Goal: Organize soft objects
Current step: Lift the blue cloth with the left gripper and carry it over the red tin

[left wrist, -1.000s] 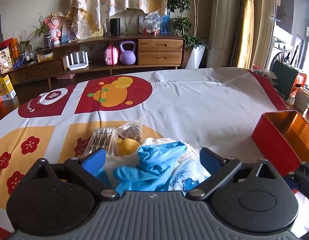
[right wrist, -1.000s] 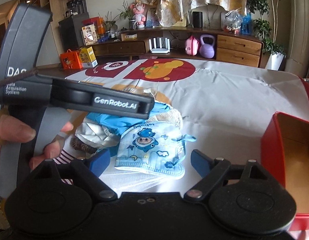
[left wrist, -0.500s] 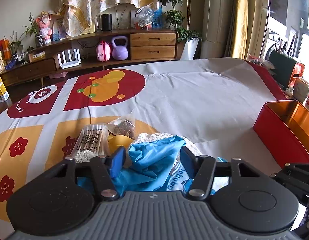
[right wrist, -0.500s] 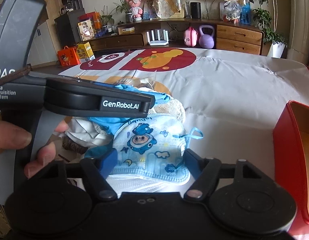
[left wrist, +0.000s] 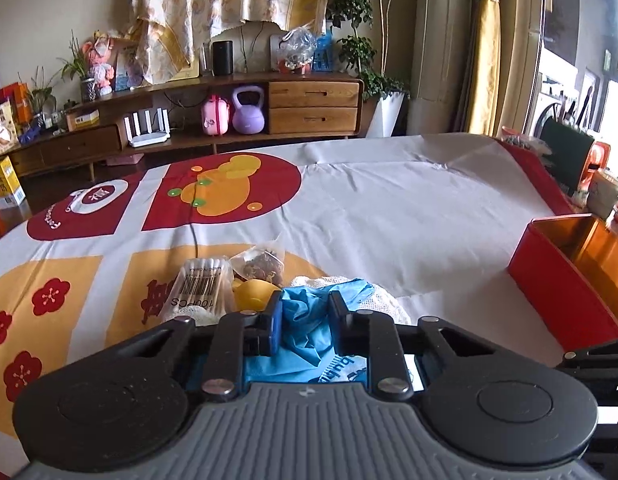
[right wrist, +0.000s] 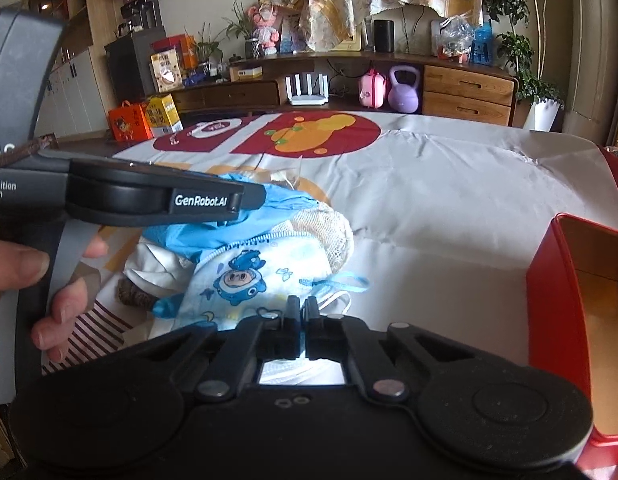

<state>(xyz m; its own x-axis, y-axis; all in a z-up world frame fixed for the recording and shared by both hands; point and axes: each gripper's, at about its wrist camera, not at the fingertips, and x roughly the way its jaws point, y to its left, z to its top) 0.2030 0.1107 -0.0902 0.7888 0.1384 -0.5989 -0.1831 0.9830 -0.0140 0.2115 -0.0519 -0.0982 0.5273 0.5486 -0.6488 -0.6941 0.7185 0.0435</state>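
A pile of soft things lies on the patterned tablecloth (left wrist: pixel 389 208). A crumpled blue glove (left wrist: pixel 321 296) tops it. My left gripper (left wrist: pixel 305 308) has its jaws closing, and the pads squeeze the glove between them. From the right wrist view the left gripper (right wrist: pixel 253 200) reaches in from the left over the glove (right wrist: pixel 181 236). A child's face mask (right wrist: pixel 245 280) with a blue cartoon print lies at the pile's near side. My right gripper (right wrist: pixel 301 310) is shut, pinching the mask's near edge. White mesh cloth (right wrist: pixel 329 232) lies under both items.
A red box (right wrist: pixel 557 300) with an orange inside stands open to the right. A pack of cotton swabs (left wrist: pixel 201 284), a clear sachet (left wrist: pixel 263 264) and a yellow object (left wrist: pixel 255 296) lie beyond the pile. A striped cloth (right wrist: pixel 93 332) and a person's hand (right wrist: pixel 21 260) are at the left.
Both grippers went from wide open to closed: the left closed in around the blue glove, the right closed on the mask's near edge. Neither hand shifted much.
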